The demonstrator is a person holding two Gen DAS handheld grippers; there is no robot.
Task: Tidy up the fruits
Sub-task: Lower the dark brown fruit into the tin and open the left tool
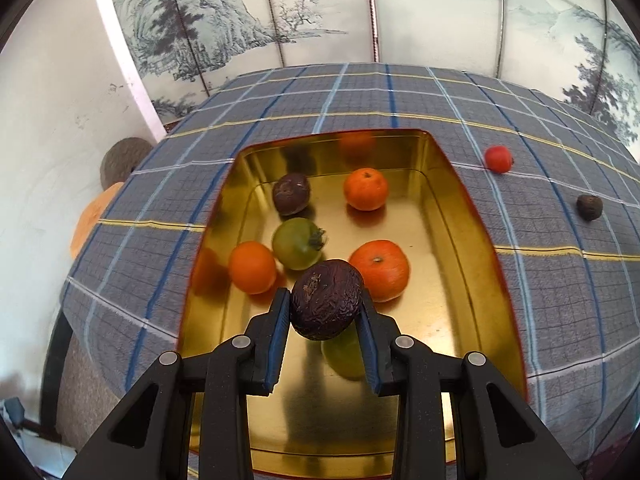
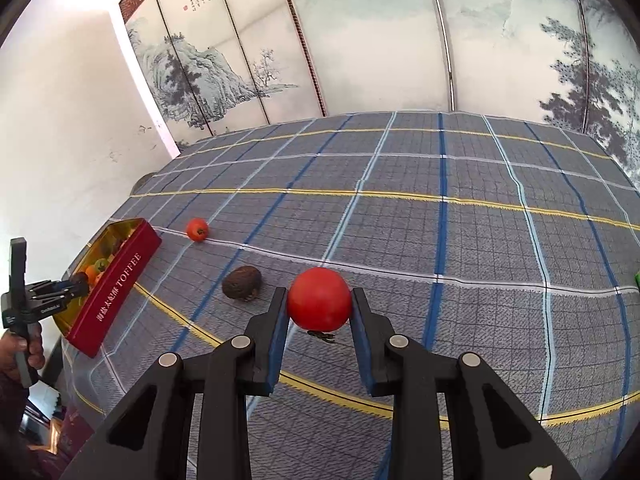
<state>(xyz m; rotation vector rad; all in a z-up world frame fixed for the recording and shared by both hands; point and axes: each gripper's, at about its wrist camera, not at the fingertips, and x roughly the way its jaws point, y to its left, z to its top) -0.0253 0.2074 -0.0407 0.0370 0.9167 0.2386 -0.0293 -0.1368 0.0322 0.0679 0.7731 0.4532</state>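
1. Left gripper (image 1: 325, 307): pinching wrinkled dark passion fruit (image 1: 326, 299), poised over gold tin (image 1: 460, 216) holding oranges and a green fruit.
2. Right gripper (image 2: 319, 307): clamped on red tomato (image 2: 319, 298), above plaid tablecloth (image 2: 480, 240), well right of tin.

Plaid tablecloth (image 2: 400, 220) w/ painted folding screen (image 2: 360, 48) behind.
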